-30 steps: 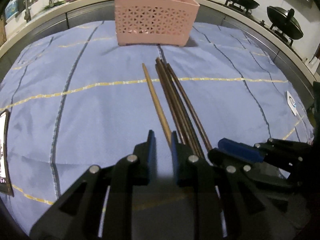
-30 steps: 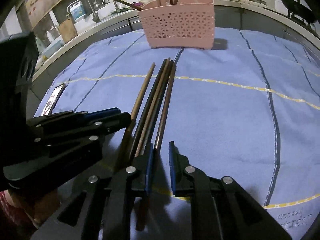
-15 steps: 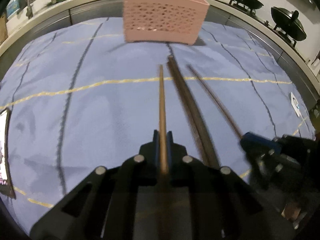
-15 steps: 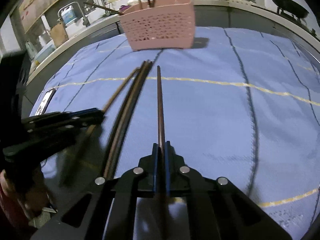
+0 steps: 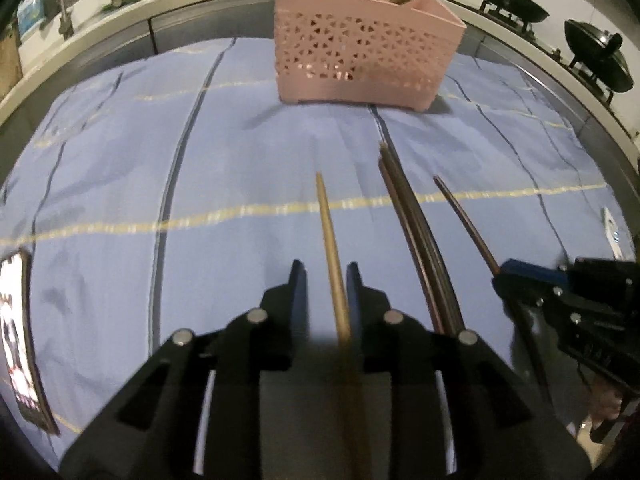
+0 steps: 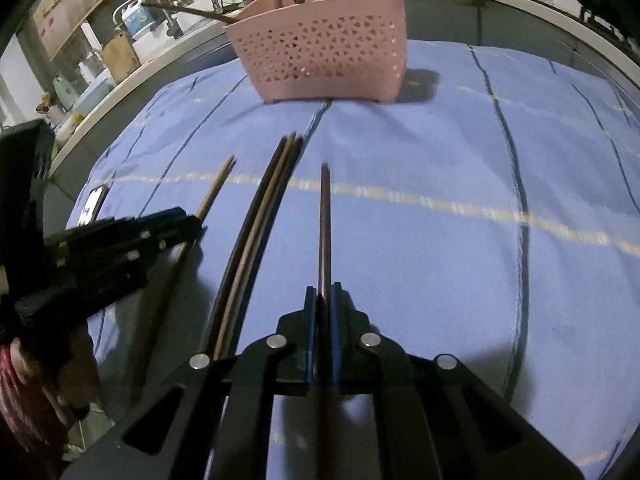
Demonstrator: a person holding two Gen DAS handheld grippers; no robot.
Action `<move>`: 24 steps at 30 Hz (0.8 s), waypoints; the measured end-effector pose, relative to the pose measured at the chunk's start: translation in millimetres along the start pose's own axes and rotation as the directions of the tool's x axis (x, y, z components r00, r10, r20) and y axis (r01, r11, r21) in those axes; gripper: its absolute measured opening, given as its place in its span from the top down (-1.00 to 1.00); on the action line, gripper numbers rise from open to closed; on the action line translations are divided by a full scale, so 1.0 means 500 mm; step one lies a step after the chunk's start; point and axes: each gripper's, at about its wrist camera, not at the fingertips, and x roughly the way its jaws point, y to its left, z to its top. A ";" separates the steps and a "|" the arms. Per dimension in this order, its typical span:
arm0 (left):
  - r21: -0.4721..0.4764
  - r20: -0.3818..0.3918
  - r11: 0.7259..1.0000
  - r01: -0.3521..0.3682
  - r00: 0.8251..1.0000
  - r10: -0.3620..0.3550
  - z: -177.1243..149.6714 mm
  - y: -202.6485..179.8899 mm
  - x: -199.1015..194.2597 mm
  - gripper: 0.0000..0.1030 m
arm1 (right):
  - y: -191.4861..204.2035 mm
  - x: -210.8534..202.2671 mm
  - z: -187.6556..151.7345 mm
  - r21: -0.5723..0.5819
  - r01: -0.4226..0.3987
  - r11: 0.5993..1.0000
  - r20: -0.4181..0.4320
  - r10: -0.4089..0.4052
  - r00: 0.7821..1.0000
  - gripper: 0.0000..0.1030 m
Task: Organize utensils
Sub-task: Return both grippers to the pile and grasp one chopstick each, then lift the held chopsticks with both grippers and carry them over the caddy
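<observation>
A pink perforated basket (image 5: 364, 56) holding several chopsticks stands at the far side of the blue cloth (image 5: 120, 168); it also shows in the right wrist view (image 6: 324, 48). My left gripper (image 5: 326, 280) is open, its jaws straddling a light wooden chopstick (image 5: 330, 236) without pinching it. My right gripper (image 6: 323, 296) is shut on a dark brown chopstick (image 6: 325, 216) that points toward the basket. A bundle of dark chopsticks (image 6: 260, 216) lies on the cloth between the two grippers, also seen in the left wrist view (image 5: 416, 232).
A phone (image 5: 20, 332) lies at the cloth's left edge. Two black woks (image 5: 600, 56) sit on a stove at the right. A sink with a faucet (image 6: 180, 4) is behind the counter rim. A white tag (image 5: 612, 236) lies at the cloth's right edge.
My left gripper, shut on the light chopstick half a second ago, has opened around it. My right gripper closed on the dark chopstick, pulled it away from the bundle, and still holds it.
</observation>
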 end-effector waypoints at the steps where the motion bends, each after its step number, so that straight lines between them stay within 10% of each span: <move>1: 0.007 0.003 1.000 -0.011 1.000 0.011 0.009 -0.004 0.006 0.60 | -0.001 0.010 0.021 0.003 0.000 1.000 -0.004 0.000 1.000 0.85; 9: 0.024 0.022 1.000 0.013 1.000 -0.014 0.054 -0.004 0.018 0.90 | 0.001 0.045 0.084 -0.019 -0.021 1.000 -0.008 0.021 1.000 0.91; 14: 0.000 0.193 0.996 0.087 0.977 -0.086 0.088 0.018 -0.114 0.90 | 0.013 -0.054 0.092 -0.039 -0.118 0.992 0.140 0.122 0.983 0.91; 24: -0.038 0.542 0.988 0.147 0.834 -0.104 0.196 0.062 -0.390 0.90 | 0.070 -0.271 0.170 -0.139 -0.201 0.970 0.471 0.243 0.848 0.91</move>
